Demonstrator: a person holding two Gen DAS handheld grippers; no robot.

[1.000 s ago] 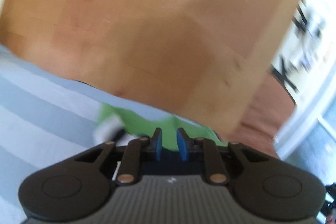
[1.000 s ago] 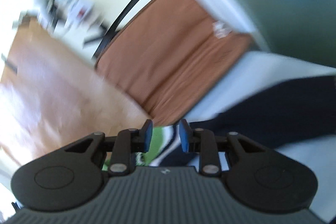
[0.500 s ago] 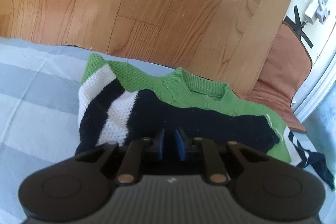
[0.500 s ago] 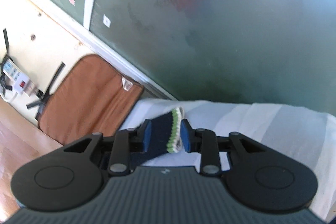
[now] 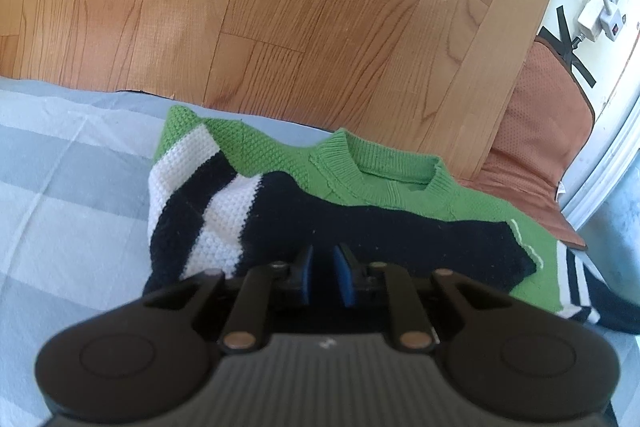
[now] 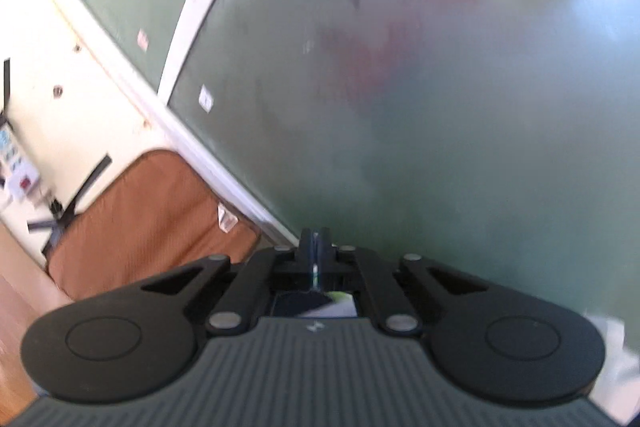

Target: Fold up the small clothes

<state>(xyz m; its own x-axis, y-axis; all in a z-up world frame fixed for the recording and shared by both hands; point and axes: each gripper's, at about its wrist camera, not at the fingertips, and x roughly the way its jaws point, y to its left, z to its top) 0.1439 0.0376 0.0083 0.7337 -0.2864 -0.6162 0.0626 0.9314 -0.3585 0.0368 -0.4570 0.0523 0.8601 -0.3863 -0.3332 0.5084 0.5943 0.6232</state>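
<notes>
A green, navy and white knit sweater (image 5: 400,223) lies on a blue-and-grey striped sheet (image 5: 72,187), its green collar (image 5: 392,179) toward the floor. A navy part is folded across its front. My left gripper (image 5: 323,255) sits low over the near navy edge, its blue pads (image 5: 306,263) a narrow gap apart with dark knit between them. In the right wrist view my right gripper (image 6: 316,237) is raised off the bed and shut on the sweater's sleeve cuff (image 6: 316,271), seen as a thin green-white sliver between the fingers. More navy cloth (image 6: 300,303) hangs behind them.
Wooden floor (image 5: 280,7) lies beyond the bed edge. A brown cushion (image 5: 540,147) (image 6: 148,211) rests on the floor by the wall. A white power strip (image 5: 600,19) with cables hangs on the wall. A frosted glass door (image 6: 440,107) fills the right wrist view.
The right gripper swung from the cushion toward the glass door, then closed on the sleeve cuff and lifted. The left gripper sank to the sweater, then held still.
</notes>
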